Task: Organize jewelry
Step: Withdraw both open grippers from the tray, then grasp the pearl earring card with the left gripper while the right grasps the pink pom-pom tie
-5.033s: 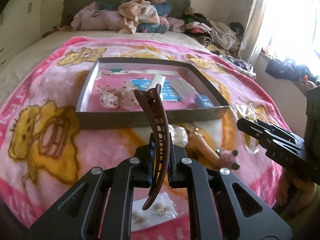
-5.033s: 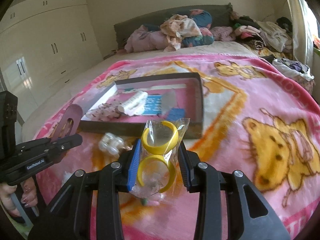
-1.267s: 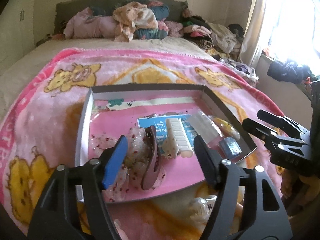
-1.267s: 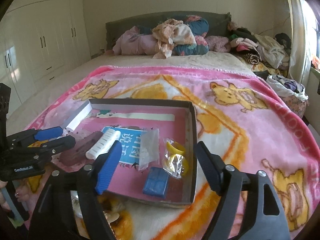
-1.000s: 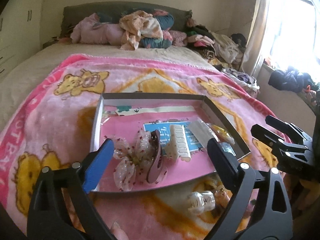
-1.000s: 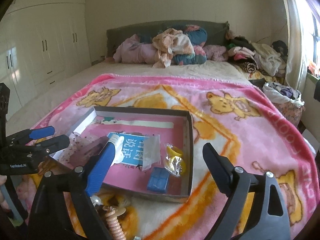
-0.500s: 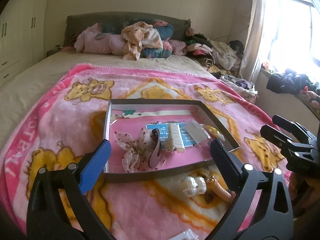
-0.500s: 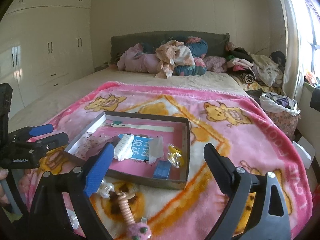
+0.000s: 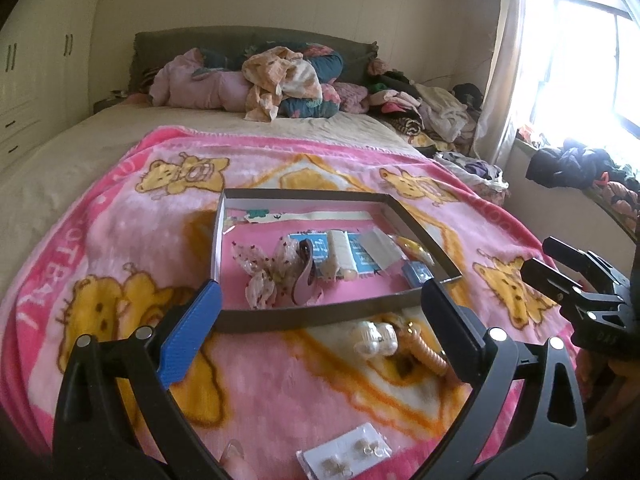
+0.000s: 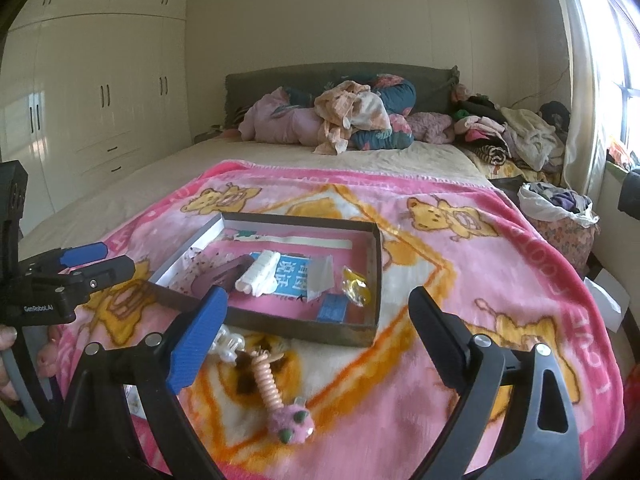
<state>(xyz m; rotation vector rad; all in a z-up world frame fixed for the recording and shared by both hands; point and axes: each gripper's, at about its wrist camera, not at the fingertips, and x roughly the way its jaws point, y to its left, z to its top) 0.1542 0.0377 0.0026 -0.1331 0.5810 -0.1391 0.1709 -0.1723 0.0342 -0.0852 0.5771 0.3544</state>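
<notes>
A: What lies around the tray?

B: The shallow dark tray (image 9: 320, 316) sits on a pink bear-print blanket (image 9: 100, 240) spread over the bed. Just in front of its near wall lie a clear hair claw (image 9: 374, 338) and a peach spiral hair tie (image 10: 266, 384) ending in a fuzzy pink ball (image 10: 290, 428). Nearer still, at the lower edge of the left wrist view, is a small card of earrings (image 9: 346, 454). A heap of clothes (image 10: 348, 120) is piled against the dark headboard, white wardrobes (image 10: 100, 100) line one wall, and a bright window (image 9: 592, 60) is on the other side.

A: And inside the tray?

B: A sheer dotted bow (image 9: 264, 268), a brown hair clip (image 9: 304, 276) leaning on it, a white comb clip (image 9: 340, 256) on a blue printed card (image 10: 292, 276), a clear flat packet (image 10: 322, 274), a bag with yellow rings (image 10: 354, 284) by the right wall and a small blue box (image 10: 332, 308) in the near right corner.

A: Anything hard to read?

B: The print on the blue card is illegible, the earrings are blurred, and the window is washed out by glare.

A: The grippers?

B: The left hand-held gripper (image 9: 320, 332) has just finished spreading wide; nothing is between its fingers, and it hangs above the blanket short of the tray. The right hand-held gripper (image 10: 316, 340) is also spread wide and empty, above the hair tie.
</notes>
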